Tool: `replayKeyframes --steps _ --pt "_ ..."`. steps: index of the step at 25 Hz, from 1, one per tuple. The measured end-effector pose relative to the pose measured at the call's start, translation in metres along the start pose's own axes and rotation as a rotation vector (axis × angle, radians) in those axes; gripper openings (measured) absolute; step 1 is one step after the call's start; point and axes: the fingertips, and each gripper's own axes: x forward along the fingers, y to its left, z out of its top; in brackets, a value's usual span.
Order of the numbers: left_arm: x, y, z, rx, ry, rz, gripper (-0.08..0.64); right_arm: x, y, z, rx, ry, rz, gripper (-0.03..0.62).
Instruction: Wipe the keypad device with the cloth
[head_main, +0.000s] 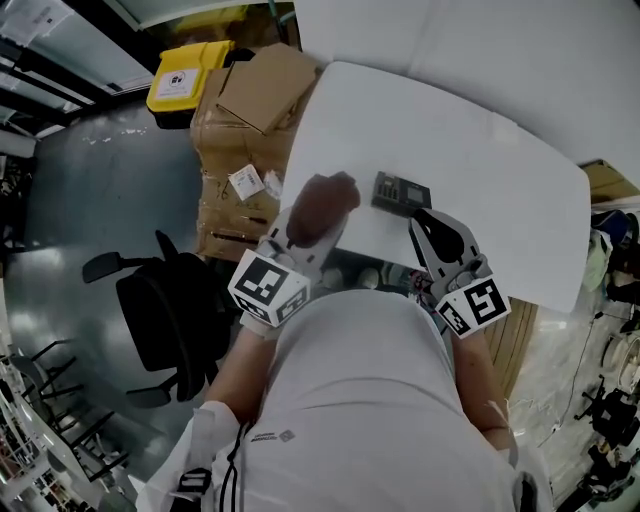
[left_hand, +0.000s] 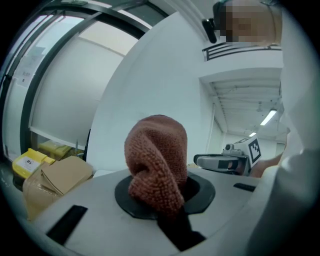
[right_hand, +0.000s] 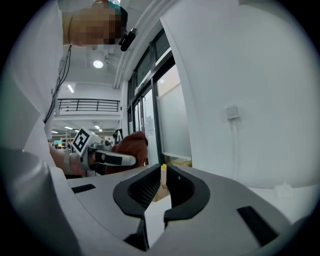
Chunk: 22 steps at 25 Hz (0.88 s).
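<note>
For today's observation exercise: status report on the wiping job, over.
Left hand-held gripper shut on cloth. Right hand-held gripper slightly open, empty. Keypad device on table, clear of cloth. Nothing blocking.

White shirt (head_main: 370, 400) (black side stripes (head_main: 236, 455))

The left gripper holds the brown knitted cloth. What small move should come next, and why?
Probably ease the left gripper down toward the dark rectangular keypad device, so its brown knitted cloth lands on it. In the head view the cloth shows left of the device, not touching it.
</note>
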Motion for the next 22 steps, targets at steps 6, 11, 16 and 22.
replayKeyframes --steps 6,11,16,22 --pt "0.009 -0.014 0.003 0.002 -0.021 0.008 0.063 -0.014 -0.01 -0.001 0.014 -0.014 -0.015 0.048" --pt "0.013 -0.029 0.001 0.014 -0.018 -0.015 0.064 -0.025 -0.01 -0.005 0.01 -0.011 -0.038 0.048" --pt "0.021 -0.042 -0.002 0.046 -0.009 -0.016 0.063 -0.038 -0.013 -0.009 0.021 -0.013 -0.064 0.048" --pt "0.022 -0.055 -0.001 0.005 -0.033 -0.059 0.063 -0.052 -0.016 -0.015 0.034 -0.014 -0.09 0.048"
